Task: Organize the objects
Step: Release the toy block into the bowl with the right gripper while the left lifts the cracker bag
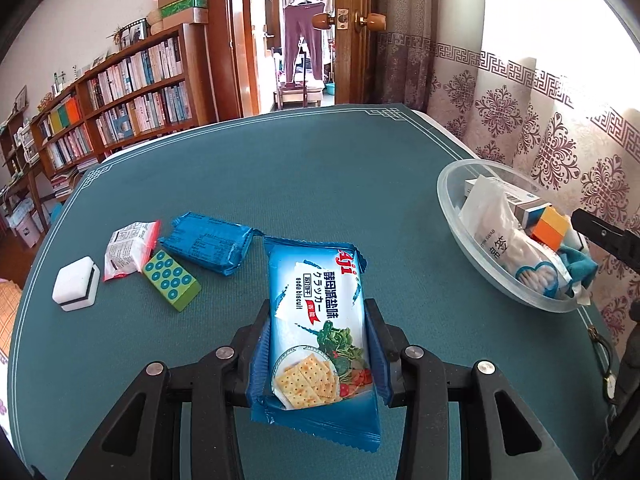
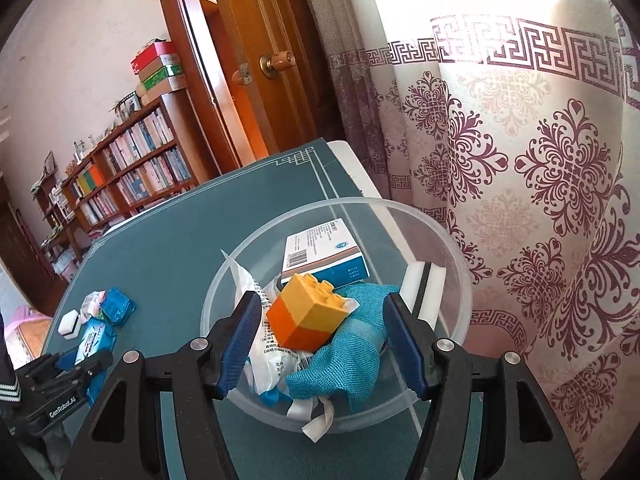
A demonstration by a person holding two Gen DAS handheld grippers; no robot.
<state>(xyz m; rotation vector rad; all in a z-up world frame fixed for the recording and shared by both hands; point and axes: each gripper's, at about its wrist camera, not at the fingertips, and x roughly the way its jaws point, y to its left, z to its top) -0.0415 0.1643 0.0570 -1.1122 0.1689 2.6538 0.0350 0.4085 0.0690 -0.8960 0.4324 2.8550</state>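
Bowl (image 2: 452, 240) already has the block (image 2: 308, 312) and more. Left gripper (image 1: 318, 344) is clamped on the cracker pack (image 1: 316, 320), right gripper (image 2: 320, 340) has fingers apart; four bits left on the worktop (image 1: 280, 168).

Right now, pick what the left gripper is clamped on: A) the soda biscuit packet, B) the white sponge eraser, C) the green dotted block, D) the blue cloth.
A: in the left wrist view the left gripper pinches the soda biscuit packet between its blue pads.
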